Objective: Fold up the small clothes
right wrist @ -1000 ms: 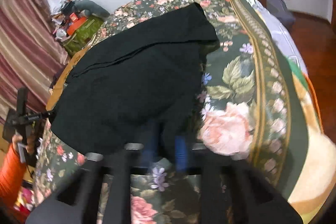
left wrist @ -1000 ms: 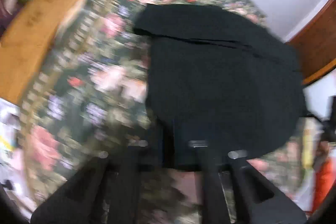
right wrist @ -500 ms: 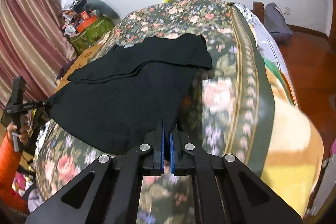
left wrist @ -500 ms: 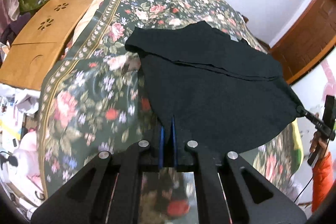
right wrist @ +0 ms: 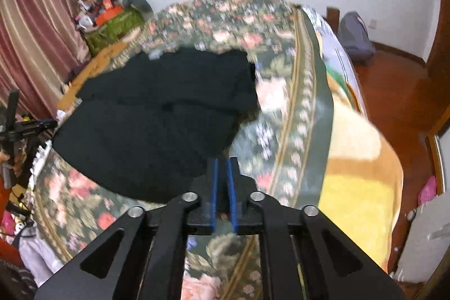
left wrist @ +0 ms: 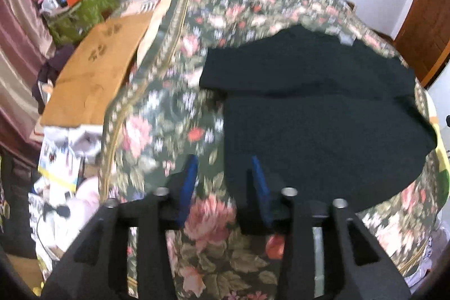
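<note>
A black garment (left wrist: pixel 317 114) lies spread on the floral bedspread (left wrist: pixel 168 128), with a fold line across its far part. My left gripper (left wrist: pixel 223 162) hovers over the garment's near left corner. Its jaws are opening, and the blue pads (left wrist: pixel 191 176) stand well apart with nothing pinched. In the right wrist view the same garment (right wrist: pixel 157 120) lies ahead and to the left. My right gripper (right wrist: pixel 223 160) is at its near right corner, its jaws opening by a narrow gap, and I see no cloth pressed between them. The left gripper (right wrist: pixel 28 128) shows at the left edge there.
A brown cardboard sheet (left wrist: pixel 95 69) and a green bag with clutter (left wrist: pixel 84 7) stand left of the bed, with papers on the floor (left wrist: pixel 62 159). On the right are a yellow blanket (right wrist: pixel 357 173), a grey backpack (right wrist: pixel 354 38) and wooden flooring (right wrist: pixel 393 92).
Both grippers were shut on the garment's near hem and held it stretched. Now both have parted, the hem is let go, and the garment lies on the bedspread.
</note>
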The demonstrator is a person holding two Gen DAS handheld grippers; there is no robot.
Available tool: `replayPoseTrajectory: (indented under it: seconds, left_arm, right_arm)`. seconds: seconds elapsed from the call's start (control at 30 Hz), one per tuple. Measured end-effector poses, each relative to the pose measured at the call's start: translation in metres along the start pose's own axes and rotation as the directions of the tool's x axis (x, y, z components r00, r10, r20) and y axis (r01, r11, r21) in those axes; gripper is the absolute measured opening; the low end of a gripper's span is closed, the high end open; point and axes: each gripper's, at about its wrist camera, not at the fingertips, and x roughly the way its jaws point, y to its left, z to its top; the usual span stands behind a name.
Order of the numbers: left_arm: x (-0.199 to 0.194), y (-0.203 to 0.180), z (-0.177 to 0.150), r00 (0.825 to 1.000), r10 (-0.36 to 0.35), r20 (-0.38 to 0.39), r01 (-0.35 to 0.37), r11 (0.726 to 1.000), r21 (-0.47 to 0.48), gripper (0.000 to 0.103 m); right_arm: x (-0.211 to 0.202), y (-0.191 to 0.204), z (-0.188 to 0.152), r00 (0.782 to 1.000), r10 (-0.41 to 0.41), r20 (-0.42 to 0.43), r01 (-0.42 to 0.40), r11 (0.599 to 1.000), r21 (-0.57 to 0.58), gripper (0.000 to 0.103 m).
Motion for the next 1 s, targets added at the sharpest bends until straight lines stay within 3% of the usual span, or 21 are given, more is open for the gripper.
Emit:
replayPoseTrajectory:
  seconds: [0.03,0.1,0.23,0.37,0.4,0.5,0.6,0.7,0.8,0.87,0.93,1.0]
  left_arm:
    - [-0.003,-0.002,0.005,1.0,-0.01,0.015,0.01,1.0,0.007,0.047]
    - [-0.003,-0.01,0.017,0.999,-0.043,0.026,0.042,0.999,0.028,0.05]
    - [0.018,-0.032,0.035,0.991,-0.132,-0.026,0.134,0.989,0.066,0.056]
    - [0.058,-0.063,0.044,0.979,-0.161,-0.124,0.177,0.975,0.131,0.056]
    - [0.066,-0.068,0.046,0.978,-0.156,-0.141,0.176,0.973,0.15,0.056]
    - [0.079,-0.073,0.065,0.982,-0.139,-0.129,0.163,0.967,0.194,0.071]
    - [0.098,-0.069,0.089,0.982,-0.126,-0.141,0.154,0.966,0.206,0.072]
    - [0.119,-0.069,0.111,0.991,-0.032,-0.131,0.066,0.962,0.264,0.072]
    - [0.126,-0.061,0.145,0.997,0.021,-0.069,-0.004,0.972,0.237,0.068]
    - [0.121,-0.046,0.173,1.0,0.018,-0.01,-0.016,0.988,0.152,0.068]
    - [0.109,-0.035,0.193,0.997,0.055,0.059,-0.059,0.995,0.077,0.068]
    - [0.092,-0.027,0.202,0.984,0.098,0.147,-0.103,0.994,0.028,0.068]
  right_arm:
    - [0.001,0.003,0.005,1.0,0.01,0.013,-0.009,1.0,-0.005,0.029]
    - [0.007,0.016,0.009,0.999,0.031,0.028,-0.03,0.999,-0.033,0.035]
    - [0.038,0.042,0.015,0.995,0.096,-0.02,-0.097,0.992,-0.08,0.035]
    - [0.08,0.066,0.013,0.982,0.149,-0.117,-0.163,0.979,-0.123,0.035]
    - [0.094,0.071,0.013,0.977,0.151,-0.149,-0.171,0.976,-0.133,0.035]
    - [0.126,0.081,0.015,0.965,0.136,-0.226,-0.175,0.971,-0.163,0.035]
    - [0.137,0.08,0.031,0.963,0.15,-0.225,-0.192,0.965,-0.179,0.035]
    - [0.149,0.073,0.057,0.961,0.151,-0.232,-0.194,0.965,-0.175,0.035]
    - [0.154,0.069,0.084,0.977,0.092,-0.194,-0.137,0.964,-0.229,0.032]
    - [0.148,0.064,0.105,0.991,0.062,-0.12,-0.09,0.966,-0.24,0.03]
    - [0.132,0.059,0.123,1.0,-0.008,0.01,0.01,0.974,-0.228,0.034]
    - [0.111,0.053,0.132,0.993,-0.021,0.115,0.044,0.98,-0.197,0.036]
